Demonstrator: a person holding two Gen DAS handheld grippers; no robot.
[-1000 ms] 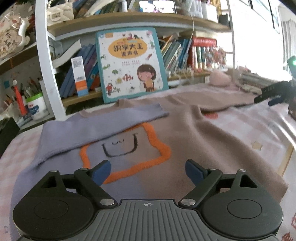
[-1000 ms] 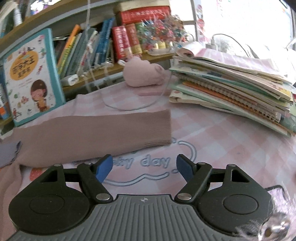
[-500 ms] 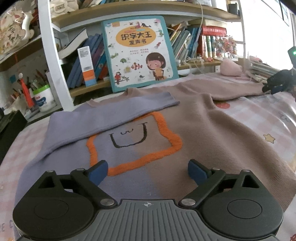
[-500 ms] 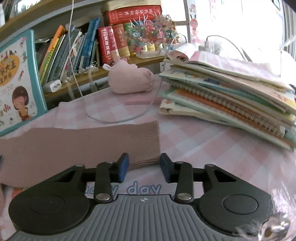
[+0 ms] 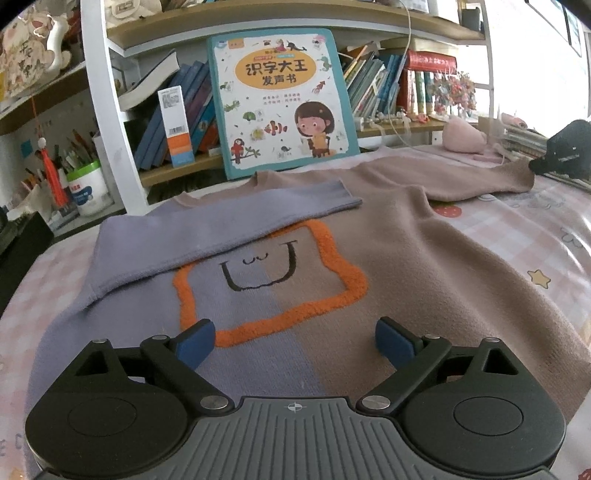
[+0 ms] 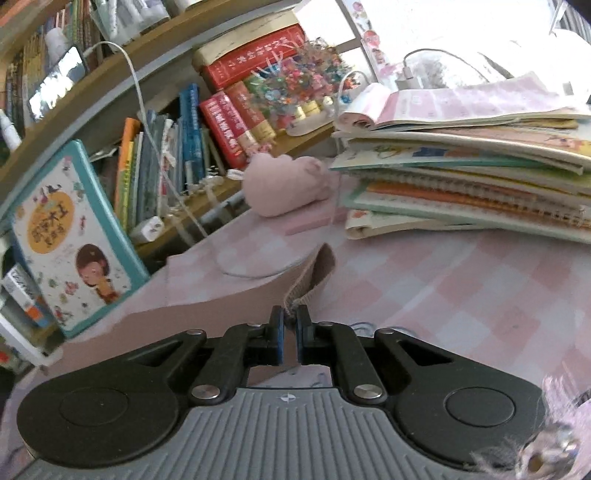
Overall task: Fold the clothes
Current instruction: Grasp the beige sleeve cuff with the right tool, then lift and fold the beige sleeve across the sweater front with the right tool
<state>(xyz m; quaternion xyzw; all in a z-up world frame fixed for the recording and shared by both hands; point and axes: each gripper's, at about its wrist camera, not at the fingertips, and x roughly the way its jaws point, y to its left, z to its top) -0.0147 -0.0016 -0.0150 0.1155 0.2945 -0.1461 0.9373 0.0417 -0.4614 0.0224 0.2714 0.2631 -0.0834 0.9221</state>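
Note:
A sweater (image 5: 388, 258), half lilac and half dusty pink with an orange square and a face on its front, lies flat on the pink checked tablecloth (image 5: 546, 236). Its lilac sleeve (image 5: 229, 225) is folded across the chest. My left gripper (image 5: 295, 341) is open and empty, hovering over the sweater's lower front. My right gripper (image 6: 290, 325) is shut on the cuff of the pink sleeve (image 6: 314, 277) and holds it lifted off the cloth. In the left wrist view the right gripper (image 5: 565, 151) shows at the far right, at the sleeve's end.
A big picture book (image 5: 280, 99) leans against the bookshelf (image 5: 258, 26) behind the sweater. A stack of books (image 6: 480, 177) and a pink plush toy (image 6: 288, 184) lie at the right. A pen cup (image 5: 86, 188) stands at the left.
My right gripper has closed on the pink sleeve's cuff and lifted it, tilting as it rose. My left gripper has stayed open and drawn back slightly over the sweater's hem.

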